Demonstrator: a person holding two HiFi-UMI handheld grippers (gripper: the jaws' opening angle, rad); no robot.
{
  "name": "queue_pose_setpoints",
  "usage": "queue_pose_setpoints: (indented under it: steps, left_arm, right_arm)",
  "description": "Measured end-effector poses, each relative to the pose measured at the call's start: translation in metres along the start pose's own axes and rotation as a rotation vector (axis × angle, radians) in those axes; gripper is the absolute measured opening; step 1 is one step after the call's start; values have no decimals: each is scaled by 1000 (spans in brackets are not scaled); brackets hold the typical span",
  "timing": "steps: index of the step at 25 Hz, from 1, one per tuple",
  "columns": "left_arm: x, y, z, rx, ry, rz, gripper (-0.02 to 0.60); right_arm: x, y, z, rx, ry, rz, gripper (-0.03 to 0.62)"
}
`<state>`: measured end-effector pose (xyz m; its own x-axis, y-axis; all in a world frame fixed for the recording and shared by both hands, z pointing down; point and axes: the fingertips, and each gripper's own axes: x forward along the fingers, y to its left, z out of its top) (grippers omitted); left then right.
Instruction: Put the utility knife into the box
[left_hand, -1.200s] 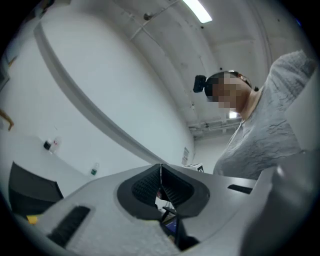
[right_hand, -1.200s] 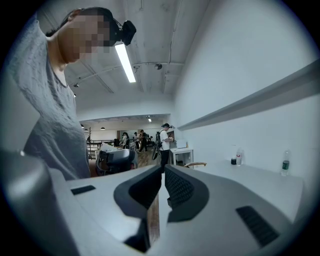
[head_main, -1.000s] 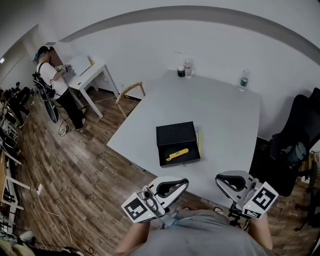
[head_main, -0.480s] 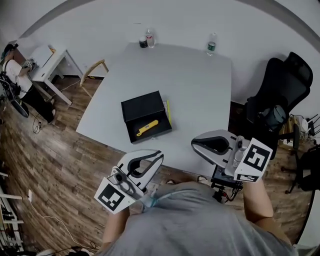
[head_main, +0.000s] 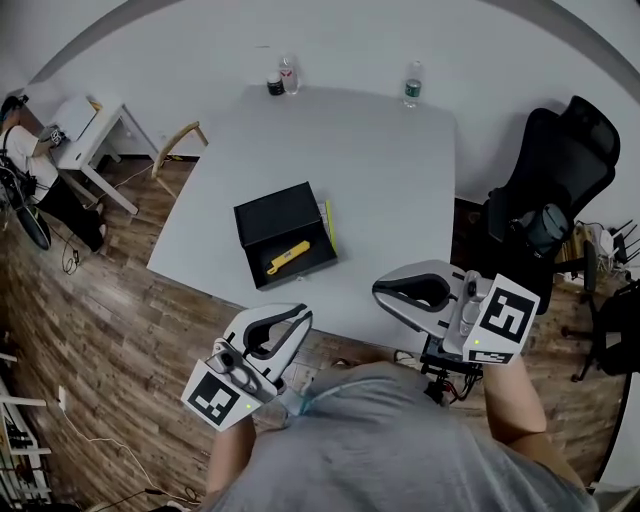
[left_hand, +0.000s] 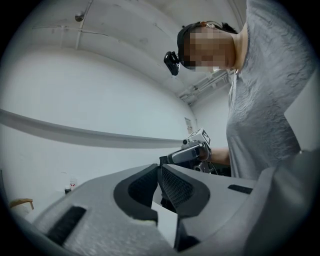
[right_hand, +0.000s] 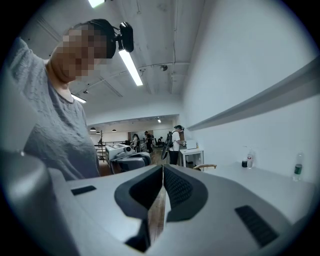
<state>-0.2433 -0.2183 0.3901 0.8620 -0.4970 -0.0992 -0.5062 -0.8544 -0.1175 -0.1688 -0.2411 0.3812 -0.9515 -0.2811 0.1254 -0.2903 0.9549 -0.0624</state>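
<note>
The black box (head_main: 272, 214) lies open on the grey table (head_main: 400, 180), left of the middle. The yellow utility knife (head_main: 288, 257) rests inside its front half, touched by neither gripper. A thin yellow-green strip (head_main: 328, 224) lies along the box's right side. My left gripper (head_main: 299, 318) hangs off the table's near edge, close to my body, shut and empty; its pads meet in the left gripper view (left_hand: 160, 168). My right gripper (head_main: 381, 290) hovers over the near edge, right of the box, pads together with nothing held (right_hand: 163, 168).
Two water bottles (head_main: 287, 75) (head_main: 411, 84) and a dark jar (head_main: 273, 85) stand at the table's far edge. A black office chair (head_main: 545, 190) is on the right, a wooden chair (head_main: 180, 140) on the left. A person stands at a white desk (head_main: 70, 118) far left.
The head camera has swung, so the table and box now sit further left in the picture. Both grippers stay shut near my body. The knife lies still in the box.
</note>
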Motion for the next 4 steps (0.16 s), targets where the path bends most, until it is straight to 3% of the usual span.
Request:
queue_pose_setpoints:
  steps: [4]
  left_arm:
    - [8,-6,-10,-46,4,11,20]
  right_arm:
    - [-14,-2,-4,25,16,-20,31]
